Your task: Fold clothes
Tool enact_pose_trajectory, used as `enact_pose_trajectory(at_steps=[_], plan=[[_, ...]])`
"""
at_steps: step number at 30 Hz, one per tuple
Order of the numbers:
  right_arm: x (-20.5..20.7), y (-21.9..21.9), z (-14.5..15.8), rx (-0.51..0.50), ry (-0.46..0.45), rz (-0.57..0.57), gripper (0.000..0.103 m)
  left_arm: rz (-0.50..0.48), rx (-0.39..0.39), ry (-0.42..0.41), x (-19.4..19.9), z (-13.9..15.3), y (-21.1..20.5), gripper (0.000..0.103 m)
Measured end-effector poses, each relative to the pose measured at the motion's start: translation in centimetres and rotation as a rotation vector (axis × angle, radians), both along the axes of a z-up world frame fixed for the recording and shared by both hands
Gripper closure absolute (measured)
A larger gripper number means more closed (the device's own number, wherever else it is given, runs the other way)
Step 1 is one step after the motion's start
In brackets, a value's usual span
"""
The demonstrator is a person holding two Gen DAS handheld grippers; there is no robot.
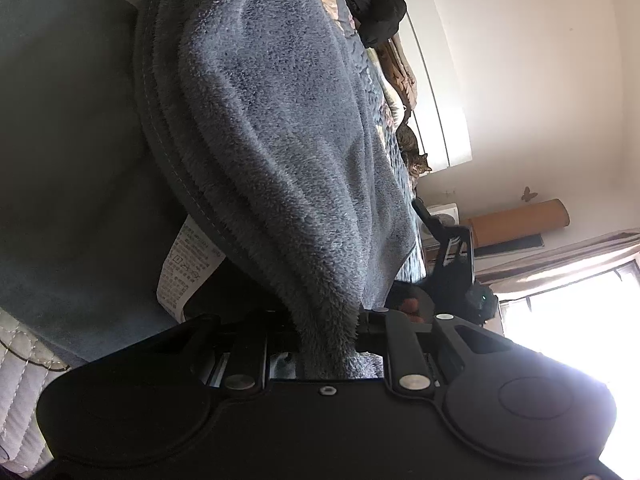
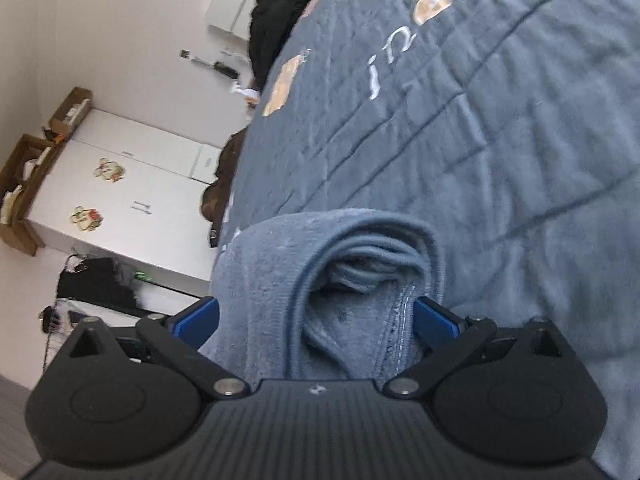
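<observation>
While both grippers point a little downward over the bed, the scene reads so:
Bed [image 2: 500, 128]: covered by a blue-grey quilted spread with orange patches and pale lettering; only "in" reads with any certainty
Garment [image 1: 272, 140]: grey-blue fleece, one part hanging in folds before the left camera, another part bunched on the spread [image 2: 328, 280] at the right gripper
Left gripper [image 1: 326, 332]: jaws nearly together, clamped on a narrow bunch of the fleece that runs down between them
Right gripper [image 2: 316, 316]: jaws spread wide, blue pads [image 2: 198, 318] at either side of the bunched cloth, which lies between them; pads do not squeeze it
Care label [image 1: 186, 264]: white, sewn near the seam, printed with small text and symbols too fine to read
</observation>
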State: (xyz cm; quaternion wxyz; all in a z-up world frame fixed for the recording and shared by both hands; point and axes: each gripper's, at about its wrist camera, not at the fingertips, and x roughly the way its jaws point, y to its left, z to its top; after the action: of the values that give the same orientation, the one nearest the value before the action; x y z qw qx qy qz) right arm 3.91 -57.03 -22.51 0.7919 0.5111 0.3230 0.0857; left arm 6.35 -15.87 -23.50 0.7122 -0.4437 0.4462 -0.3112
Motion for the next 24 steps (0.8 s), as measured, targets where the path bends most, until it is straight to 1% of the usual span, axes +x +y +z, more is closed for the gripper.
enact_pose_trajectory(at_steps=[2,3,7,12,14,18,19,20,21,22,24], plan=[[-0.4,-0.5,0.7,-0.063,0.058,-0.016,0.000,-0.002,0.000,-0.002,0.0,0.0,0.0,0.084],[-0.5,-0.6,0.8,-0.090,0.072,-0.023,0.000,-0.004,0.001,-0.002,0.1,-0.1,0.0,0.084],[-0.6,-0.8,-0.2,-0.066,0.045,-0.032,0.000,-0.008,0.002,-0.004,0.1,-0.2,0.0,0.084],[0.8,0.4,-0.6,-0.047,-0.022,0.001,0.000,-0.007,0.002,-0.002,-0.1,-0.3,0.0,0.084],[1.5,0.2,-1.0,-0.059,-0.028,0.003,0.000,-0.007,0.004,-0.003,-0.1,-0.3,-0.1,0.084],[3.0,-0.1,-0.9,-0.035,-0.028,0.020,0.001,-0.009,0.010,-0.004,-0.1,-0.5,-0.1,0.084],[3.3,0.0,-0.8,-0.030,-0.025,0.029,0.004,-0.008,0.012,-0.002,-0.1,-0.5,0.0,0.084],[3.3,0.1,-0.8,-0.028,-0.021,0.042,0.017,-0.007,0.014,-0.001,-0.1,-0.6,0.1,0.084],[3.3,0.2,-0.8,-0.017,-0.011,0.053,0.048,-0.004,0.017,0.000,0.0,-0.6,0.3,0.084],[3.3,0.4,-0.9,0.009,0.010,0.061,0.060,-0.002,0.019,0.001,0.0,-0.7,0.4,0.084],[2.8,0.6,-0.5,0.019,0.032,0.063,0.068,0.002,0.020,0.004,0.0,-0.7,0.6,0.084]])
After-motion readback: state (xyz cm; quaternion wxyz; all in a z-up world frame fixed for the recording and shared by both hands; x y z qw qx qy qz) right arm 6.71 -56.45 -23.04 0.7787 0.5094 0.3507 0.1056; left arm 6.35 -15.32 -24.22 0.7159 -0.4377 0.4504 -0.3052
